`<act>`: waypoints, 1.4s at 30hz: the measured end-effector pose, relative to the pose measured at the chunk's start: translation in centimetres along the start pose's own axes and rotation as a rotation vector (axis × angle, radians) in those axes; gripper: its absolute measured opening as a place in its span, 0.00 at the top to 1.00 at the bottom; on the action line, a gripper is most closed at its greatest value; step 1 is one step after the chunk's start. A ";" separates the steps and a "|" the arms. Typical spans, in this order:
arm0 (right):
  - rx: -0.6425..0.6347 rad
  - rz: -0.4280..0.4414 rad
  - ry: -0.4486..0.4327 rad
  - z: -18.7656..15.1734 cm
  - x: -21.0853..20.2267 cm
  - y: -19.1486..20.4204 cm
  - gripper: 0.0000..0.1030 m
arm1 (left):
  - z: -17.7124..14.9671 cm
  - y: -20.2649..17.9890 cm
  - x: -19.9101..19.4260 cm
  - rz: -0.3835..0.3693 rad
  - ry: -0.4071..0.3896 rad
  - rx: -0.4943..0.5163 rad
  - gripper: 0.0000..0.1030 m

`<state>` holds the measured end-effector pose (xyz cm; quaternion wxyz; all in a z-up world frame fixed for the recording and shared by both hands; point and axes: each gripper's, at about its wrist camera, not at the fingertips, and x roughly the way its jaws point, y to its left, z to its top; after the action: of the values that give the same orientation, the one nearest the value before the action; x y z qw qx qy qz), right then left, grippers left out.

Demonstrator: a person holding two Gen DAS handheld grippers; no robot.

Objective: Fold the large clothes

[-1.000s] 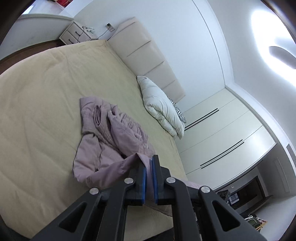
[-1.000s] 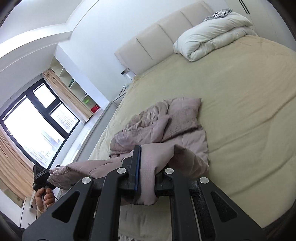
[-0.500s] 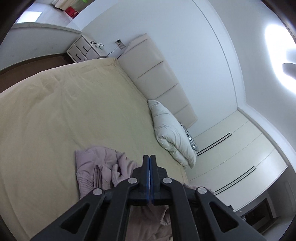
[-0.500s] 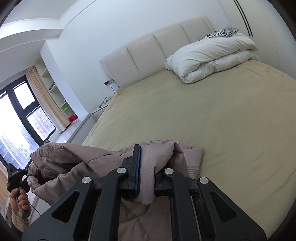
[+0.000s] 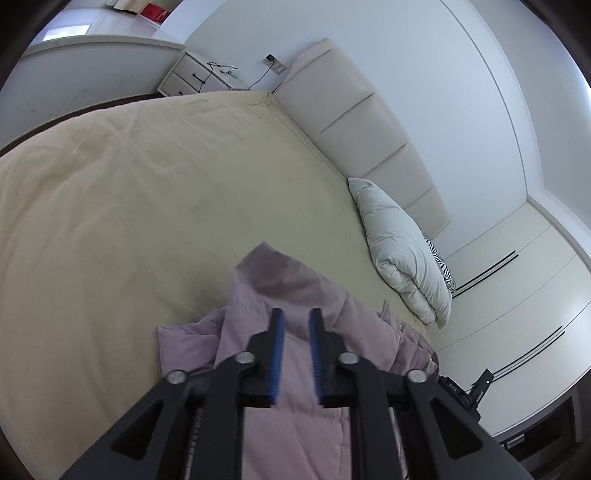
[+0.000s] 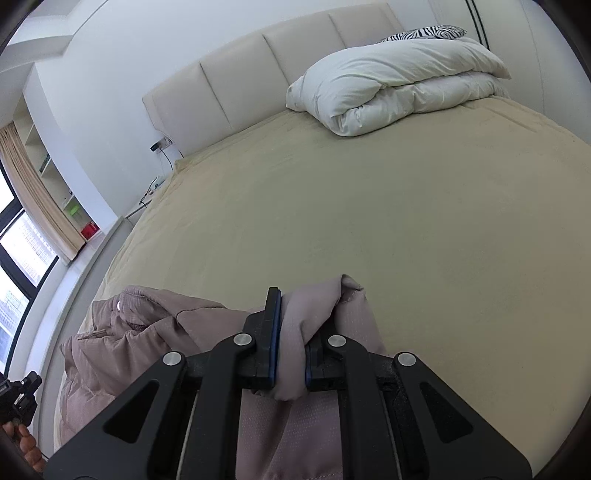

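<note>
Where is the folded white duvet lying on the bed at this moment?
The folded white duvet lies at the head of the bed, against the padded headboard, at the upper right in the right wrist view. A zebra-striped pillow is tucked behind it.

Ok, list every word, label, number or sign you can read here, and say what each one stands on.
No text can be read with certainty.
Black device, lower right of the left wrist view: small white letters, too small to read.
Red box, top edge of that view: a pale mark, too blurred to read.
Pink jacket, bed cover, folded duvet: no writing visible.
</note>
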<state>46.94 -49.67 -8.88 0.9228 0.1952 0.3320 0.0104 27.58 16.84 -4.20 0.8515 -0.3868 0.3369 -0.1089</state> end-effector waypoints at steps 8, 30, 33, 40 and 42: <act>0.000 -0.077 0.040 0.6 6.3 -0.3 0.92 | -3.3 -7.8 3.2 -0.016 0.049 0.231 0.58; -0.108 0.125 0.227 -4.0 4.7 3.6 0.04 | -7.3 -10.6 11.5 0.228 0.100 0.500 0.49; -0.324 0.053 0.252 -6.5 6.8 9.8 0.20 | -6.8 -9.9 12.5 0.249 0.092 0.494 0.49; -0.327 -0.034 0.329 -7.2 14.1 12.9 0.26 | -5.4 -7.7 17.0 0.323 0.126 0.499 0.49; -0.401 -0.093 0.341 -7.7 16.6 13.8 0.26 | -4.9 -7.2 18.3 0.341 0.133 0.502 0.48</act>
<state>56.64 -31.70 -19.32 0.8732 -0.0114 0.4827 0.0662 38.62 0.93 -10.19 0.9025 -0.0941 0.4144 -0.0694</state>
